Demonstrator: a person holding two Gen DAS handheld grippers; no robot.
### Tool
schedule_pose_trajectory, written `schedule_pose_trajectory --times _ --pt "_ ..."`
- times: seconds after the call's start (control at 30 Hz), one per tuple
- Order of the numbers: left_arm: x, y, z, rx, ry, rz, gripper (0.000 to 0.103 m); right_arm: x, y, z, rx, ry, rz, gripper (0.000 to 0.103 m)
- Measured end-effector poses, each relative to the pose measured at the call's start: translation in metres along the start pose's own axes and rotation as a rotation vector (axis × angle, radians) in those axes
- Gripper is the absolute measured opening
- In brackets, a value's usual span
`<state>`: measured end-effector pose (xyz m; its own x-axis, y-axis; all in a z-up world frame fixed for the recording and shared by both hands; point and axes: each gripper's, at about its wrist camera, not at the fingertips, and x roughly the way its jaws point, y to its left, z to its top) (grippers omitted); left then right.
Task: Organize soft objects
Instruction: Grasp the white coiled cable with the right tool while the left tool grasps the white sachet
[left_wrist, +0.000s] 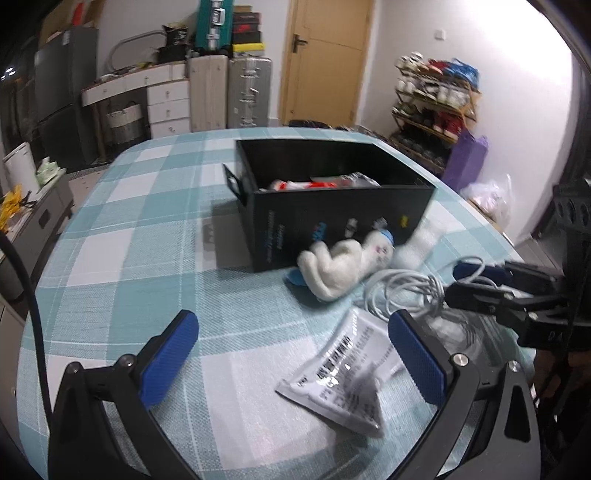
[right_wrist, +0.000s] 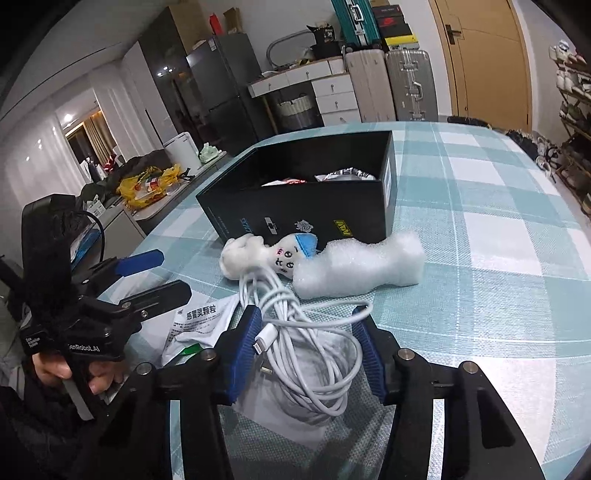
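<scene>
A black box (left_wrist: 332, 218) (right_wrist: 306, 210) stands on the checked table, with packets inside. A white plush doll (left_wrist: 343, 264) (right_wrist: 266, 254) lies against its front wall. A bubble-wrap roll (right_wrist: 364, 267) (left_wrist: 417, 245) lies beside the doll. A coiled white cable (right_wrist: 306, 343) (left_wrist: 402, 295) lies between my right gripper's open fingers. My right gripper (right_wrist: 306, 328) (left_wrist: 476, 284) is open around the cable. My left gripper (left_wrist: 291, 354) (right_wrist: 155, 269) is open, with a white medicine packet (left_wrist: 351, 376) (right_wrist: 199, 325) below its right finger.
The teal checked tablecloth (left_wrist: 147, 258) covers the round table. Suitcases (left_wrist: 229, 92), drawers and a door stand behind it. A shoe rack (left_wrist: 436, 103) stands at the right. A clear plastic bag (right_wrist: 295, 406) lies under the cable.
</scene>
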<state>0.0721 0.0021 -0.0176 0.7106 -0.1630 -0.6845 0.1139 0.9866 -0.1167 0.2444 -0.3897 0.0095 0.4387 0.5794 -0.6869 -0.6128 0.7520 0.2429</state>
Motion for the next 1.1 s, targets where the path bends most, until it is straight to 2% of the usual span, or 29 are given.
schedule_pose_trajectory --times 0.33,0.43,0.5,0.67,0.8,0.87,0.93,1.1 --pt "0.0 -0.016 -0.003 0.107 0.091 -0.07 0.103 -0.002 0.0 -0.009 -0.043 0.068 0.01 0.058" --pt "0.006 -0.023 -0.005 0.147 0.133 -0.077 0.103 -0.002 -0.001 -0.01 -0.039 0.072 0.011 0.059" --pt "0.01 -0.029 -0.005 0.172 0.156 -0.071 0.103 0.0 0.0 -0.01 -0.049 0.082 0.009 0.065" --pt "0.015 -0.034 -0.006 0.201 0.187 -0.089 0.1 0.006 0.002 -0.009 -0.074 0.104 -0.002 0.067" --pt "0.018 -0.034 -0.004 0.2 0.198 -0.084 0.082 0.011 0.006 -0.007 -0.104 0.119 -0.011 0.067" --pt "0.015 -0.035 -0.004 0.213 0.185 -0.083 0.067 0.015 0.007 -0.006 -0.117 0.129 -0.019 0.067" --pt "0.014 -0.037 -0.005 0.231 0.173 -0.083 0.048 0.018 0.01 -0.004 -0.139 0.131 -0.033 0.067" --pt "0.011 -0.032 -0.003 0.204 0.162 -0.131 0.035 0.023 0.012 -0.002 -0.165 0.123 -0.061 0.062"
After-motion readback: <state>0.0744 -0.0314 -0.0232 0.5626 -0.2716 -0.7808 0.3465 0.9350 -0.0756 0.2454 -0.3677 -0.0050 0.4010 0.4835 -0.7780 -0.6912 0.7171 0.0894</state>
